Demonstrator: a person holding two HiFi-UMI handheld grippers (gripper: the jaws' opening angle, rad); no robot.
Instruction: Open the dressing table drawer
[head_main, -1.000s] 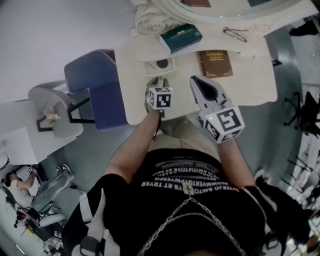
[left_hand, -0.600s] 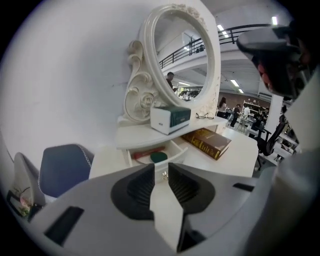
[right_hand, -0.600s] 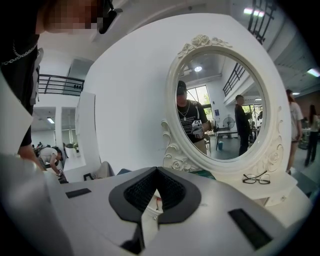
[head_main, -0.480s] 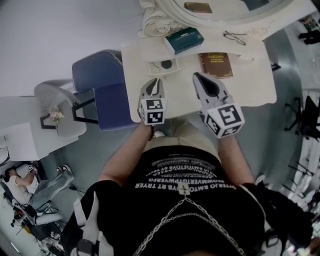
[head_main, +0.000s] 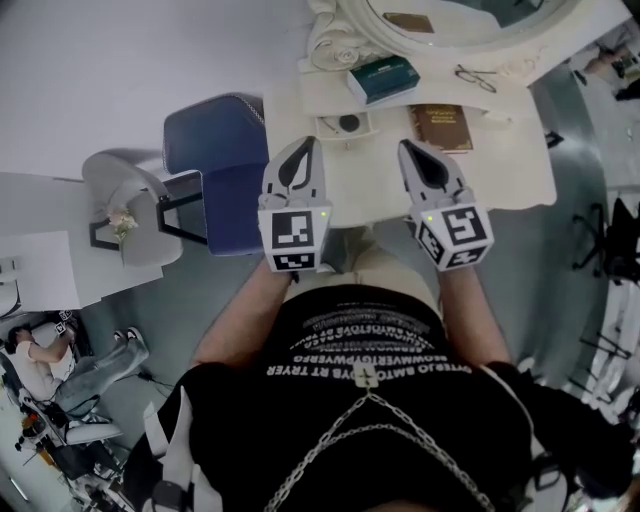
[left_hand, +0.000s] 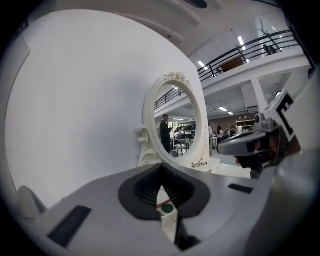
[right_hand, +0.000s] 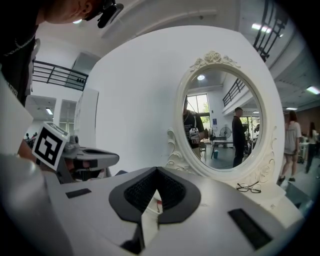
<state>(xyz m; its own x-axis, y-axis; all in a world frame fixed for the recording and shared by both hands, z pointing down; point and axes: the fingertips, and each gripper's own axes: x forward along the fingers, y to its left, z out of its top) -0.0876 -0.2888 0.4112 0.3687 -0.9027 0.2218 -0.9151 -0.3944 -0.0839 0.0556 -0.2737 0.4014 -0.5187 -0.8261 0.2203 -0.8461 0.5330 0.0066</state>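
The white dressing table (head_main: 500, 170) stands in front of me, its round mirror (head_main: 450, 15) at the back. The left gripper (head_main: 305, 143) hangs above the table's left front corner, jaws shut on nothing. Its own view looks level at the mirror (left_hand: 175, 125) past the closed left gripper (left_hand: 161, 182). Beside it, the right gripper (head_main: 408, 147) floats over the table top, also shut and empty; in its own view the right gripper (right_hand: 156, 187) faces the mirror (right_hand: 222, 120). No drawer front shows; the grippers and my body hide the table's front.
On the table lie a small white tray (head_main: 345, 125) holding a dark round thing, a green book (head_main: 383, 78), a brown book (head_main: 440, 126) and glasses (head_main: 476, 76). A blue chair (head_main: 215, 165) stands left of the table, a grey stand (head_main: 125, 215) further left.
The left gripper rose from the table's front edge to beside the right one, and its open jaws closed. The right gripper lifted slightly.
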